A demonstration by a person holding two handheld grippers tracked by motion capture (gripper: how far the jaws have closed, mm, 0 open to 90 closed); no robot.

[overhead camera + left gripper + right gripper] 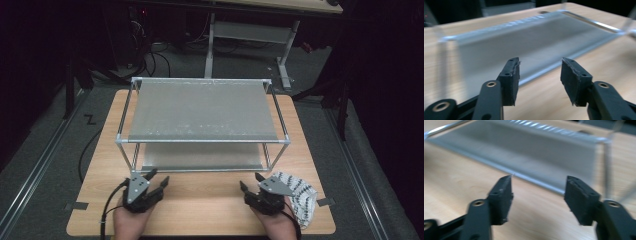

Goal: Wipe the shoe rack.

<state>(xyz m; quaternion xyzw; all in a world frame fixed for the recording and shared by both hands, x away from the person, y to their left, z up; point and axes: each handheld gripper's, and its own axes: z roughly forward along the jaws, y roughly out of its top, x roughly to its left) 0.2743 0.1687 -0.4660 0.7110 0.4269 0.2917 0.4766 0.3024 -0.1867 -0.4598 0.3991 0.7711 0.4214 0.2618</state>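
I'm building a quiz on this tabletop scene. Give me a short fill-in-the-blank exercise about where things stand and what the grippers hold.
1. The metal two-tier shelf rack stands on the ____ table.
2. The white patterned cloth lies beside the ____ gripper.
3. The jaws of the left gripper stand apart with ____ between them.
4. Both shelves of the rack are ____.

Missing words: wooden; right; nothing; empty
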